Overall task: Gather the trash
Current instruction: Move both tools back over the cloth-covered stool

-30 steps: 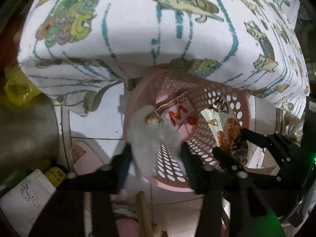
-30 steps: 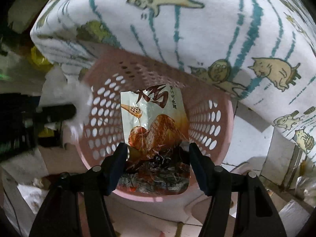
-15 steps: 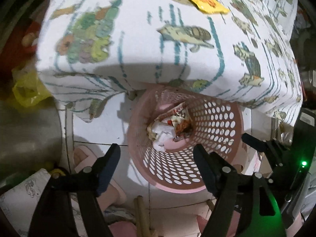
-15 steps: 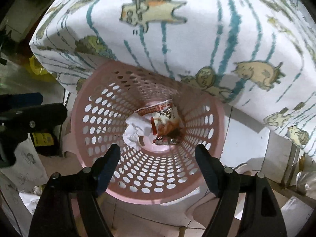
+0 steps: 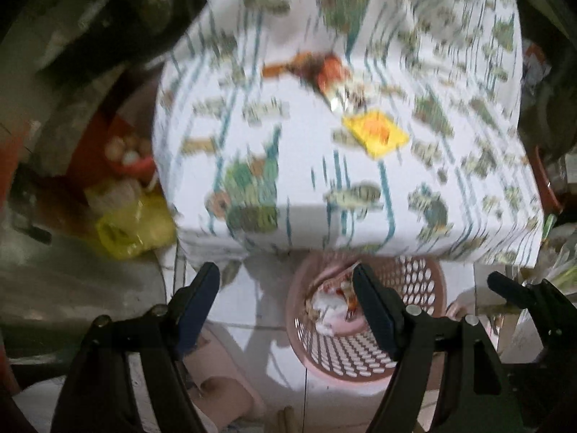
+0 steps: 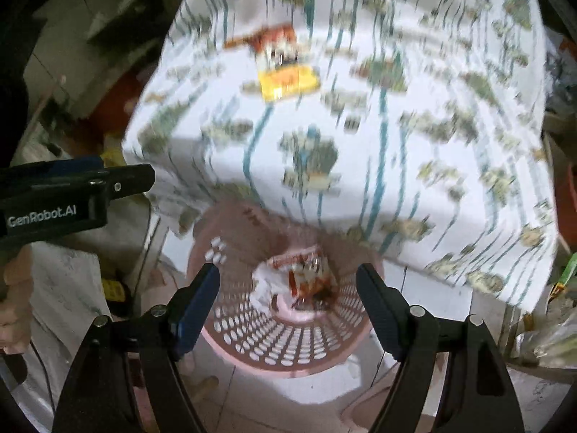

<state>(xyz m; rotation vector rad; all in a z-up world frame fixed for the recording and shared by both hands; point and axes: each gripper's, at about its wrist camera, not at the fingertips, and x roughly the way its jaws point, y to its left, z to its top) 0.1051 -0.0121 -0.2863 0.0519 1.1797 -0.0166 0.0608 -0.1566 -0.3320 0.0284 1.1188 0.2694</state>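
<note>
A pink perforated basket (image 5: 364,361) (image 6: 288,346) stands on the floor under the table edge, holding a white tissue (image 6: 265,285) and snack wrappers (image 6: 310,281). On the patterned tablecloth (image 5: 306,144) lie a yellow wrapper (image 5: 377,135) (image 6: 288,79) and an orange-red wrapper (image 5: 317,68) (image 6: 274,39). My left gripper (image 5: 286,306) is open and empty above the floor, left of the basket. My right gripper (image 6: 288,303) is open and empty above the basket. Both views are motion-blurred.
A yellow plastic bag (image 5: 133,231) lies on the floor left of the table. A red container (image 5: 130,155) stands behind it. The left gripper's body (image 6: 68,195) shows at the left of the right wrist view. White floor tiles (image 5: 234,303) surround the basket.
Both grippers opened and dropped the tissue and the chicken snack wrapper into the basket, then rose and pulled back, bringing the tabletop wrappers into view.
</note>
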